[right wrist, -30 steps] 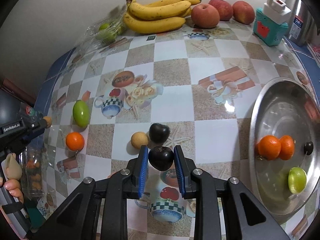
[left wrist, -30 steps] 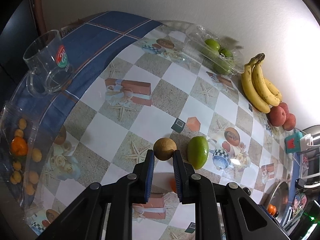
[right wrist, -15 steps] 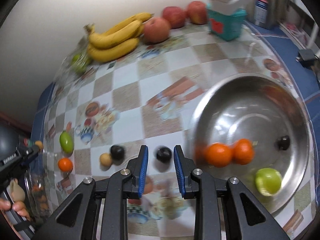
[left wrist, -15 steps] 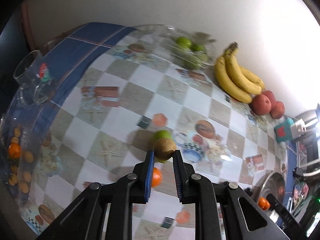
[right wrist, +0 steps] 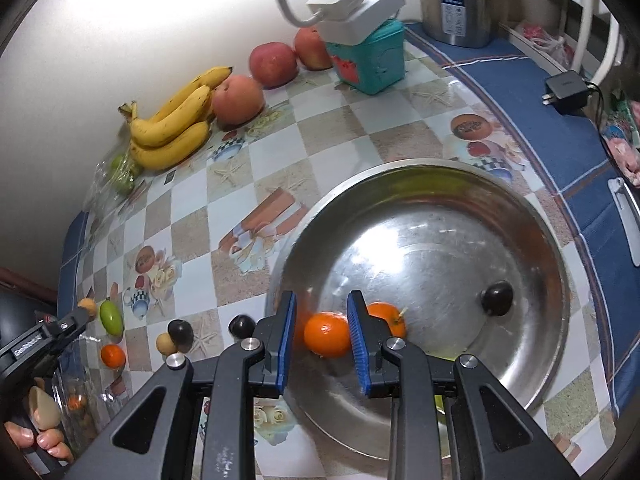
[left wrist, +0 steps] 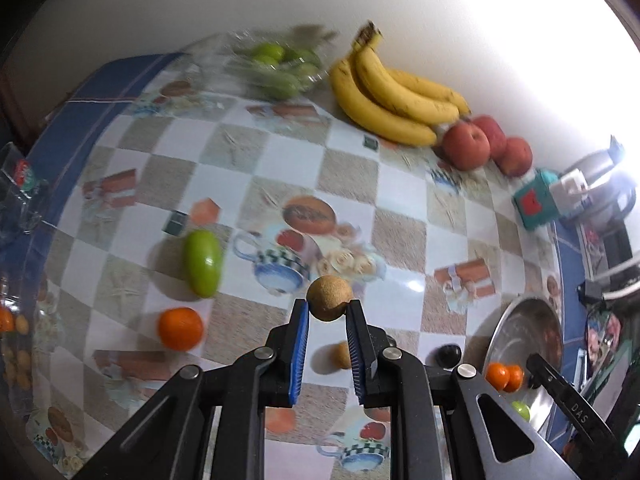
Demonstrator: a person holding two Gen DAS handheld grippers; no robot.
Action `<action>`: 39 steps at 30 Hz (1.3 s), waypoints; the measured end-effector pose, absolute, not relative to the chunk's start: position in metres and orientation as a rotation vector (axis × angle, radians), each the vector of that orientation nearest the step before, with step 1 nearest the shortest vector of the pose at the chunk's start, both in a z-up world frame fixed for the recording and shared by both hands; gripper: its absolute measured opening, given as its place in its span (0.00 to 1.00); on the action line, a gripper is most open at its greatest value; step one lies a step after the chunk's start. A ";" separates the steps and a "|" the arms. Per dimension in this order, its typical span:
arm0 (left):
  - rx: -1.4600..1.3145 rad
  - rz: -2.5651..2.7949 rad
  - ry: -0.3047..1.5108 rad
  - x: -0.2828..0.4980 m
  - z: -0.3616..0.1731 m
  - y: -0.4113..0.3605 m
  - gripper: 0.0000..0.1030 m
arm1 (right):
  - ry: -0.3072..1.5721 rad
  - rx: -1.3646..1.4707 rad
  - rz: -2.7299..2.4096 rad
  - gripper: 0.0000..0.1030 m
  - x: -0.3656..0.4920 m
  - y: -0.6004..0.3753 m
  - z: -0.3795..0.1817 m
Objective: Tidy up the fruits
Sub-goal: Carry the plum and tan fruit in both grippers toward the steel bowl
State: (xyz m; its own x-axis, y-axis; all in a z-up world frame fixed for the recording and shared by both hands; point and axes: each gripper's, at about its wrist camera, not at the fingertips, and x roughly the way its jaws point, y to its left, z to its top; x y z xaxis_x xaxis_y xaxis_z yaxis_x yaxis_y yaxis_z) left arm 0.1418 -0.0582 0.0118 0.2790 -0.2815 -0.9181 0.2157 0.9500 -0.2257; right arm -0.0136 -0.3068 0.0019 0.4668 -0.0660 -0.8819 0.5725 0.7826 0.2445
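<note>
The left claw (left wrist: 328,309) is clamped on a tan round fruit (left wrist: 329,299) at its tips, held above the checked surface (left wrist: 348,168) well short of the steel bowl (left wrist: 516,308). The right claw (right wrist: 322,300) hovers over that bowl, jaws drawn close with nothing between them; the orange (right wrist: 326,334) seen through the gap lies in the bowl. This looks like the carrying step. Next, the left claw must clear the rim, then open low.
</note>
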 end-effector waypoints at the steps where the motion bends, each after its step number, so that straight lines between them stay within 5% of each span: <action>1: -0.056 -0.334 1.252 0.141 0.009 -0.061 0.20 | 1.021 0.558 -0.409 0.26 -0.012 -0.304 0.002; 39: -0.062 -0.315 1.279 0.145 -0.001 -0.054 0.20 | 1.199 0.237 -0.295 0.25 0.057 -0.221 -0.055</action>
